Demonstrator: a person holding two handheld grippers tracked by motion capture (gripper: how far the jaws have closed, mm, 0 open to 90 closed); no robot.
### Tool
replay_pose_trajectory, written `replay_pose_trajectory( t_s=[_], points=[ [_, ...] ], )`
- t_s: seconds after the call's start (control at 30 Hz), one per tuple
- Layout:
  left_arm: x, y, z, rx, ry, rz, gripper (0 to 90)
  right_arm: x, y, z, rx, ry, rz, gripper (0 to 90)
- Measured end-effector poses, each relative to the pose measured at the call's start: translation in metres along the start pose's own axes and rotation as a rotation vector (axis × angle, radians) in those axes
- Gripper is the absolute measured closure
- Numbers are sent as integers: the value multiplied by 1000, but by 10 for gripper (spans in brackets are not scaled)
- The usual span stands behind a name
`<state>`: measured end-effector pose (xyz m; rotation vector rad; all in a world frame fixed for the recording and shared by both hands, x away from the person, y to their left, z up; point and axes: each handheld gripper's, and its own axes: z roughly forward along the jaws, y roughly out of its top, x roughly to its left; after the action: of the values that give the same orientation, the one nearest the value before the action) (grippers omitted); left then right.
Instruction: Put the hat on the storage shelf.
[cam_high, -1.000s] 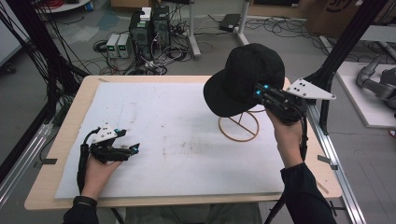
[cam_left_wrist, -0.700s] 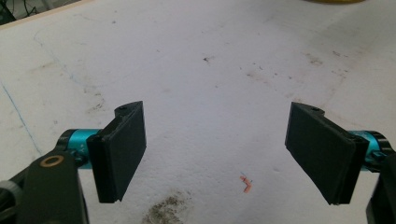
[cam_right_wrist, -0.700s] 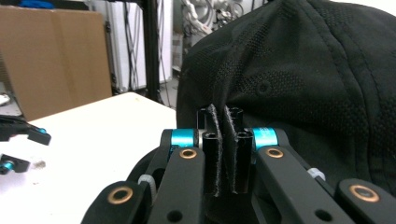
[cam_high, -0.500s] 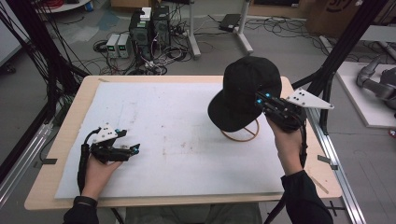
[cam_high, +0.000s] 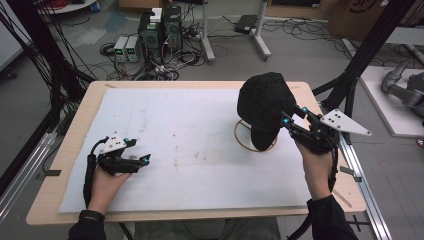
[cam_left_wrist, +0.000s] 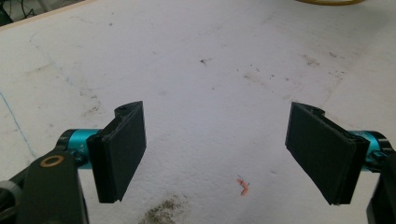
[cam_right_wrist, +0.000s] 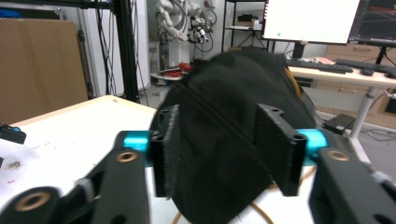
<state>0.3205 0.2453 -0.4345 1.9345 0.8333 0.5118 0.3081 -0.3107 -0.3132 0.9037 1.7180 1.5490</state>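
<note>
The black cap (cam_high: 264, 106) hangs over the wire stand (cam_high: 243, 137) at the table's far right, its brim clamped in the right gripper (cam_high: 296, 121), apparently being seated there, while the left gripper (cam_high: 141, 159) rests wide apart, empty; release looks next.

The cap (cam_high: 262, 102) was matt black cloth, softly creased where it sat between the right tool's (cam_right_wrist: 219, 154) jaws. Those jaws were matt black plastic on glossy turquoise metal fittings, as on the left tool (cam_left_wrist: 219, 154). The surface (cam_high: 75, 130) had pale, smooth wooden edges under a white, rough, foam-like sheet (cam_high: 190, 135), scuffed and stained. The ring (cam_high: 241, 138) near its right edge looked like yellowish wood.
</note>
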Motion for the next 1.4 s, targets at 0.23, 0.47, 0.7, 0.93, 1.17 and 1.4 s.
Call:
replay_pose_trajectory(
  t_s=[0.23,0.47,0.7,0.93,1.17,1.4],
  points=[
    [-1,2,2,-21,0,7,190,-12,-35,-17,36,-12,34,387],
    [-1,4,1,-63,5,-4,182,-25,-75,-24,108,-12,52,338],
    [2,6,-3,-105,-6,-40,152,-40,-102,-25,189,-69,112,272],
    [2,5,-5,-89,13,-31,147,-45,-111,-23,223,-84,131,256],
    [1,5,-5,-91,13,-25,147,-44,-113,-18,246,-76,121,253],
    [1,3,-6,-89,19,-24,148,-46,-114,-17,254,-81,123,251]
  ],
)
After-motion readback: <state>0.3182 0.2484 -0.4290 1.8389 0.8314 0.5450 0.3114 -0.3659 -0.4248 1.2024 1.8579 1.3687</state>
